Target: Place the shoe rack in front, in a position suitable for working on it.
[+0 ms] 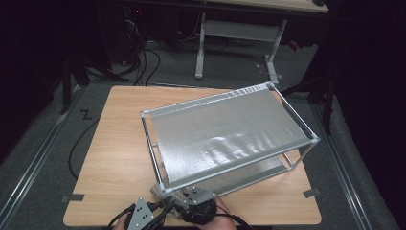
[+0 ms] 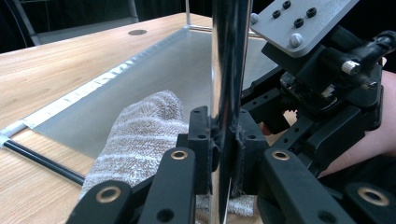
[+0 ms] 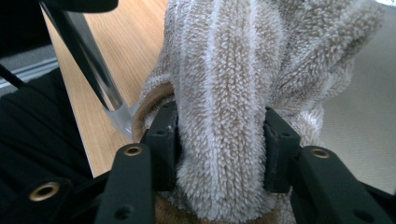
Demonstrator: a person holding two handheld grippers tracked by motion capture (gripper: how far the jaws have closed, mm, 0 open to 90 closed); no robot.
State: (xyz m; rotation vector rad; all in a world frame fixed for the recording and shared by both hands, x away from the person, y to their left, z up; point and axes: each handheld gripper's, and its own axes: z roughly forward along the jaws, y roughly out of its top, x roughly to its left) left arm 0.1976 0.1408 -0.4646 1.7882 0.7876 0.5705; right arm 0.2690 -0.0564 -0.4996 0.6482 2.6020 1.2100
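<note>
A two-shelf metal rack (image 1: 230, 129) with silver mats stands on the wooden table (image 1: 119, 143). My left gripper (image 2: 227, 144) is shut on the chrome upright post (image 2: 229, 56) at the rack's near left corner. A fluffy beige striped towel (image 3: 224, 70) lies bunched on the lower shelf (image 2: 177, 60) just behind that post. My right gripper (image 3: 219, 140) is shut on the towel, whose pile bulges up between its pads. In the high view both grippers (image 1: 165, 203) sit close together at the table's front edge, under the rack's corner.
The rack covers most of the table's right half, and bare wood lies to its left and front. A thin black rod (image 2: 42, 161) lies on the table beside the lower shelf. Beyond the table stand a second desk's white legs (image 1: 200, 48) and floor cables.
</note>
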